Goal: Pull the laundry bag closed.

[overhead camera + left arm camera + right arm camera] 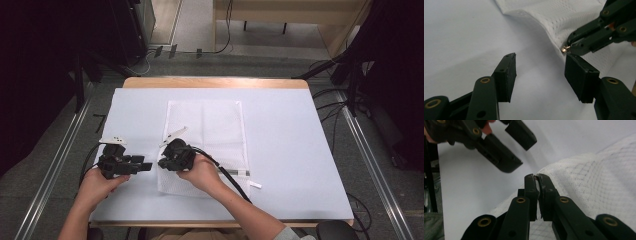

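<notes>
A white mesh bag (210,127) lies flat on the white-covered table (290,150). My right gripper (161,163) is at the bag's left edge, near its front corner. Its jaws are shut on a small metal zipper pull (565,48), and the mesh (596,185) is lifted slightly there. My left gripper (148,166) sits just left of it, pointing at the bag. Its jaws stand open (540,72) with nothing between them, and the right pad (580,75) is close under the zipper pull. In the right gripper view the shut tips (536,178) rest on the bag's edge, with the left gripper (511,147) beyond.
A small white tag (255,185) lies off the bag's front right corner. The right gripper's cable (227,176) trails across the bag's front. Floor rails (55,165) and loose cables (330,107) flank the table.
</notes>
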A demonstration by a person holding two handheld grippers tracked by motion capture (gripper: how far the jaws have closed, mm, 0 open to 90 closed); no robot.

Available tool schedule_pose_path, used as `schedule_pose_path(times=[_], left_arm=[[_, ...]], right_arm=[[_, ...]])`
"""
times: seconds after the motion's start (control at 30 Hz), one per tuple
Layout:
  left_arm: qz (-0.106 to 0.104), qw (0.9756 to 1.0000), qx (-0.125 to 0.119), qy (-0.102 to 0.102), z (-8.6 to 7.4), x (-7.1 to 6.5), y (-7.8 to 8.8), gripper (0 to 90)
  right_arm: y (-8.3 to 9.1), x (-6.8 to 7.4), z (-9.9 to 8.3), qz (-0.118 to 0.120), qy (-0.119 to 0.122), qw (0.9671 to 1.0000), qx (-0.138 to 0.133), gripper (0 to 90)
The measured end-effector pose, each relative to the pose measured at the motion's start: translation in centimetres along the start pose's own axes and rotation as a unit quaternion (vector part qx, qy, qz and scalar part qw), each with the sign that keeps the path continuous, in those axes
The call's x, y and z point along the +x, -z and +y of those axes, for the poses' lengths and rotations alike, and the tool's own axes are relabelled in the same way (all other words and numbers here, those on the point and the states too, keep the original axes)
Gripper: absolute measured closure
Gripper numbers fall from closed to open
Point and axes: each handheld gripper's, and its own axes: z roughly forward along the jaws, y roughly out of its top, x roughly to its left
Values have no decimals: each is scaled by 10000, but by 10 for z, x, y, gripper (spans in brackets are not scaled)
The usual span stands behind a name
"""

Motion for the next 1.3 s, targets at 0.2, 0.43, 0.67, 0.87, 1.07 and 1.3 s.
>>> schedule_pose_path(times=[0.2,0.43,0.67,0.87,1.07,1.3], left_arm=[[-182,9996,100,-182,2,-6,-6,452],[-292,9984,337,-344,5,-12,-18,497],[-295,9975,478,-427,7,-14,-24,626],[-314,9962,547,-608,8,-15,-26,695],[-290,9955,596,-676,10,-16,-28,719],[-266,9941,665,-818,11,-19,-27,789]], right_arm=[[4,0,4,-10,16,10000,-50,879],[5,2,6,70,50,9999,-137,879],[8,3,7,318,27,9994,-156,879],[9,2,5,434,-2,9990,-87,880],[8,2,4,445,47,9990,-35,879],[7,2,3,483,74,9988,9,880]])
